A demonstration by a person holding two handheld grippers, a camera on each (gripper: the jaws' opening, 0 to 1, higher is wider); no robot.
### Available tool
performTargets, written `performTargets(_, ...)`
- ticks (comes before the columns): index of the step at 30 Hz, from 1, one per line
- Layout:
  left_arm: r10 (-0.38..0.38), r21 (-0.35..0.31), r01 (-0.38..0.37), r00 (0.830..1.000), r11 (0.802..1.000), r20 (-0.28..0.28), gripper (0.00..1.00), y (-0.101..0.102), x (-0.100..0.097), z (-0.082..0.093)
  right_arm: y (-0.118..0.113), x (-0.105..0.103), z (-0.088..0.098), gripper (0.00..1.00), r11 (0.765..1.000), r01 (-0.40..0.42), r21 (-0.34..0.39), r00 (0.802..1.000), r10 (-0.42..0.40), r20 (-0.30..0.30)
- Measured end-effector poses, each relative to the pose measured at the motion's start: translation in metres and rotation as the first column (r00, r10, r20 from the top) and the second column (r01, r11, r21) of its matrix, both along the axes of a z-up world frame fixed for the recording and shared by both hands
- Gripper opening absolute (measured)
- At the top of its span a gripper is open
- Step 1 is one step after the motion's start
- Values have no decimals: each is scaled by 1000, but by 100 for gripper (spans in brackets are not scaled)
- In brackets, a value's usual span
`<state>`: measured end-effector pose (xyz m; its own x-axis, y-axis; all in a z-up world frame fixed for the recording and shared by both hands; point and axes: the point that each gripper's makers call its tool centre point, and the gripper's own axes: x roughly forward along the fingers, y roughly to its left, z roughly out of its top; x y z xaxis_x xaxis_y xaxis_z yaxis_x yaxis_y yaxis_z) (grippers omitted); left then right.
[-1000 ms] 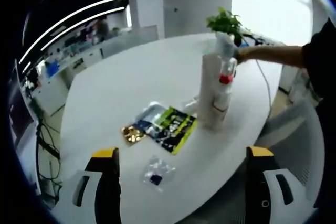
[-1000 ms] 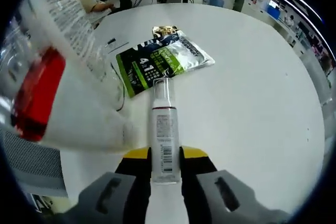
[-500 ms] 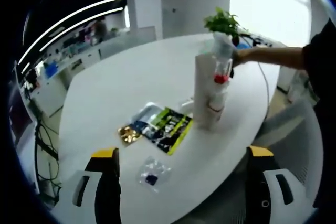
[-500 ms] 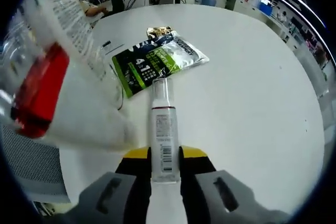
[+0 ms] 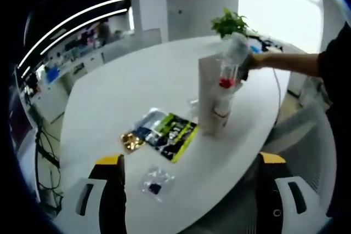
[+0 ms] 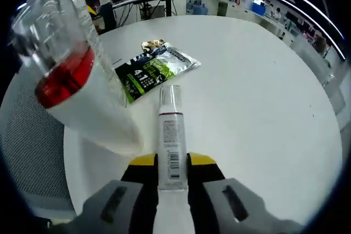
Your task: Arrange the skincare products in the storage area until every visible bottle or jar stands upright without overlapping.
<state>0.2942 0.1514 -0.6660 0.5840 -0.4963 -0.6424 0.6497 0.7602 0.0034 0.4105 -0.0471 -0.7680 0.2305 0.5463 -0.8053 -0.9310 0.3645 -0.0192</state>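
your right tongs (image 6: pixel 173 165) stay clamped on the slim pump bottle (image 6: pixel 170 135), and over the last second you've swung it away from the white tube (image 6: pixel 90 108), which now sits at ten o'clock, so standing it on the round tabletop (image 6: pixel 258 97) looks next. your left tongs (image 5: pixel 189 160) hang wide open and empty. the left gripper view adds the clear sachet (image 5: pixel 154 180) at six o'clock, while both views catch the green packet (image 5: pixel 173 133).
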Motion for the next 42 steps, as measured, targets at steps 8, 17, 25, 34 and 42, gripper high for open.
performTargets(8, -12, -5, 12, 1000, 1000, 7, 97, -4, 1, 2, -15, -4, 16, 18, 991, 107, 78, 994, -108, 15)
performTargets(17, -21, -17, 21, 1000, 1000, 6, 97, -8, 0, 1, -28, -12, 35, 18, 976, 175, 131, 982, -182, 40)
performTargets(25, -23, -28, 24, 1000, 999, 12, 97, -10, -1, 2, -37, -25, 60, 18, 954, 224, 199, 967, -243, 78)
performTargets(34, -26, -32, 27, 999, 999, 21, 97, -12, -2, 5, -38, -44, 97, 19, 925, 245, 291, 951, -287, 111)
performTargets(42, -30, -31, 31, 999, 999, 24, 97, -13, -2, 5, -38, -49, 124, 19, 892, 252, 376, 938, -320, 131)
